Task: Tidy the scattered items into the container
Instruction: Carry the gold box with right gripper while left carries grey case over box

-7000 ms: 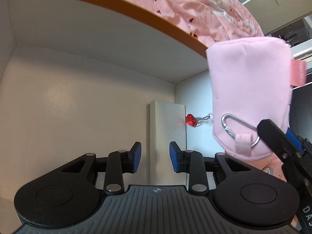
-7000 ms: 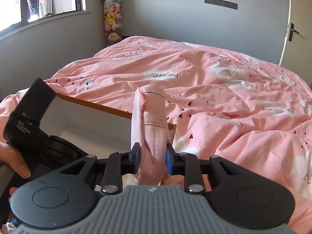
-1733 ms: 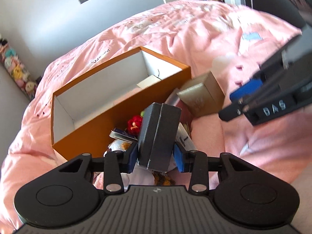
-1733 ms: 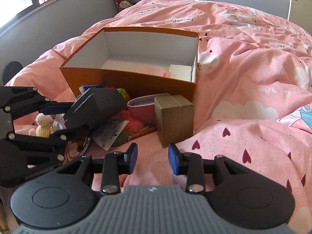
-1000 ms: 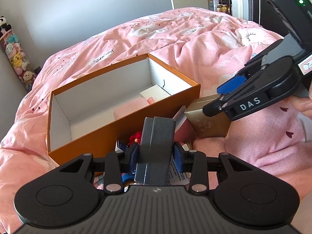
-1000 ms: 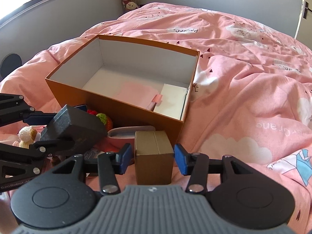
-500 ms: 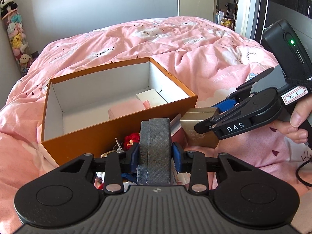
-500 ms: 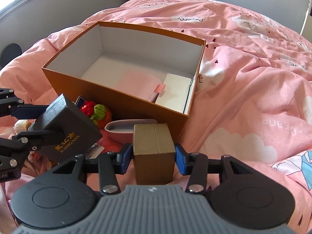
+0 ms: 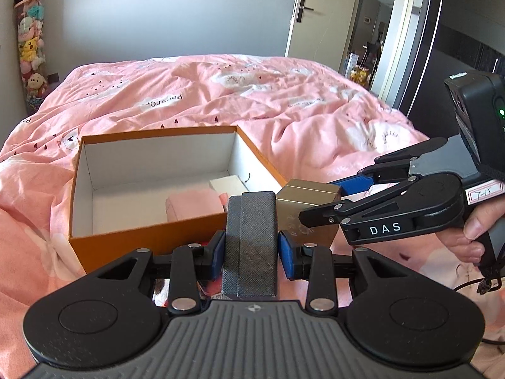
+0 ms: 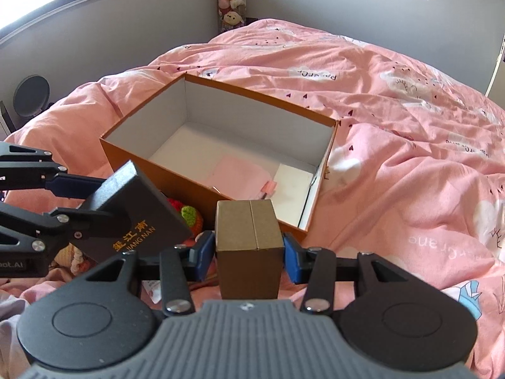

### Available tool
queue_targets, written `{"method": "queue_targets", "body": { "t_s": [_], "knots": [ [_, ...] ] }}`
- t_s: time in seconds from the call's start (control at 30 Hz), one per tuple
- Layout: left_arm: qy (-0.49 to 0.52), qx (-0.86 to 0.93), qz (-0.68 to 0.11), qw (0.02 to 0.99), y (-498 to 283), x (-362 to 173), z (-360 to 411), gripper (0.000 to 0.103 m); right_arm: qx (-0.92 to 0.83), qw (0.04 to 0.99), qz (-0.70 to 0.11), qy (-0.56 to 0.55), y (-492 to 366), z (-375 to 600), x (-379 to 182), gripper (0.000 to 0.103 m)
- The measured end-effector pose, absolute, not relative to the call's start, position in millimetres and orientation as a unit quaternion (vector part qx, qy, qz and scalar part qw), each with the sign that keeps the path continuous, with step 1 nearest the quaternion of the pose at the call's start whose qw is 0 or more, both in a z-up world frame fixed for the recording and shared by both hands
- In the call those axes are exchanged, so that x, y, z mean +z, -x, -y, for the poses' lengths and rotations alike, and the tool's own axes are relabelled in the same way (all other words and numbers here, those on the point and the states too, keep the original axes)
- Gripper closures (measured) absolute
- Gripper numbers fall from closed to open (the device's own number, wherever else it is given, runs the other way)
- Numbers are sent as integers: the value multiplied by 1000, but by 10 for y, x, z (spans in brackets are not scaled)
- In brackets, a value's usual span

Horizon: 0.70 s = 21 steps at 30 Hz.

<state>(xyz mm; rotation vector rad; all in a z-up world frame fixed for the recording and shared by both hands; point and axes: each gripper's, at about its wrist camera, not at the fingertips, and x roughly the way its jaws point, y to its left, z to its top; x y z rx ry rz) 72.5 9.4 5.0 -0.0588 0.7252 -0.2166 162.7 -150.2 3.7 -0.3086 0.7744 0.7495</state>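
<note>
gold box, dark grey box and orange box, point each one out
gold box [image 10: 249, 237]: right wrist view, top face.
dark grey box [image 9: 251, 240]: left wrist view, textured top.
orange box [image 10: 195, 189]: right wrist view, near outer wall.

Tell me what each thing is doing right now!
left gripper: shut on the dark grey box.
dark grey box: held up, out of the container.
right gripper: shut on the gold box.
gold box: held up, out of the container.
orange container: open, no lid.
pink pouch: lying inside the container.
white box: lying inside the container.
door: open.
</note>
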Motion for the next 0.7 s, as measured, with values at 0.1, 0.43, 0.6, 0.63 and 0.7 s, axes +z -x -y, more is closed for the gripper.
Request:
{"method": "queue_targets", "body": {
  "t_s": [0.1,0.43,0.6,0.63,0.7],
  "knots": [
    [42,-106,-343,932,-748,139,-145,62,365,851,-351,142,-1612,1468,158,54],
    [69,-94,-303,946,-1025,426,-437,62,369,872,-299,115,-1831,1317,455,54],
    [73,-70,-304,947,-1318,451,-657,62,352,882,-302,87,-2093,1296,464,54],
    [76,-66,-309,946,-1387,441,-691,62,350,882,-306,77,-2167,1305,452,54],
    [88,-65,-321,941,-1546,411,-765,62,347,881,-316,59,-2310,1309,416,54]
  ]
}}
